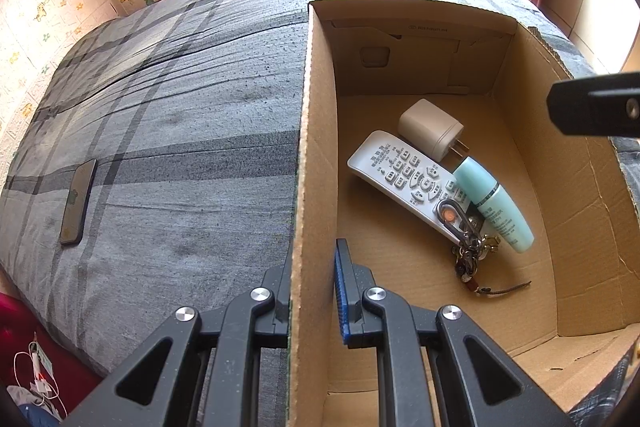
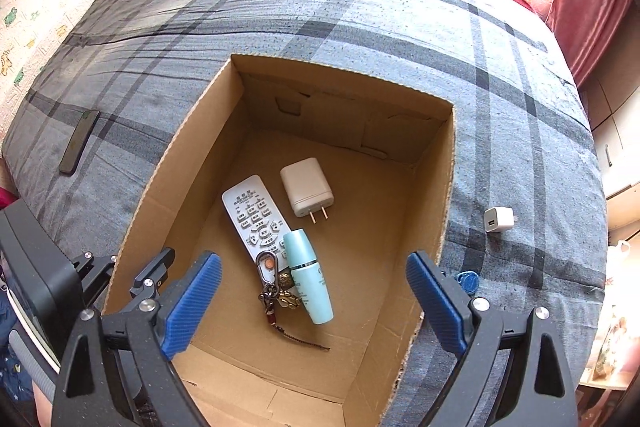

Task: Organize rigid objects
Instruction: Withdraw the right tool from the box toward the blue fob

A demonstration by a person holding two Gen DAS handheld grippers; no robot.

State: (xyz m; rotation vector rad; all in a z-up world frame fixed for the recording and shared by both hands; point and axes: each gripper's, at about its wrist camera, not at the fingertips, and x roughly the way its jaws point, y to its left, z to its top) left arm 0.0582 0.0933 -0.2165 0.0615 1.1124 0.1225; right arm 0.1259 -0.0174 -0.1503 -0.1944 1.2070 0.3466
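An open cardboard box (image 1: 316, 147) (image 2: 160, 179) stands on a plaid bed. In it lie a white remote (image 1: 404, 175) (image 2: 256, 215), a beige plug adapter (image 1: 432, 127) (image 2: 306, 187), a teal bottle (image 1: 494, 205) (image 2: 310, 279) and a bunch of keys (image 1: 464, 239) (image 2: 276, 287). My left gripper (image 1: 314, 267) is shut on the box's left wall, one finger on each side. Above the box, my right gripper (image 2: 314, 263) hangs wide open with nothing between its blue pads (image 2: 192, 303). A small white charger cube (image 2: 499, 219) lies on the bed right of the box.
A dark phone (image 1: 78, 203) (image 2: 78, 143) lies on the bed far left of the box. A small blue tag (image 2: 468, 281) sits by the box's right wall. The bed (image 2: 360, 7) stretches back to a papered wall; a red curtain (image 2: 588, 11) hangs at right.
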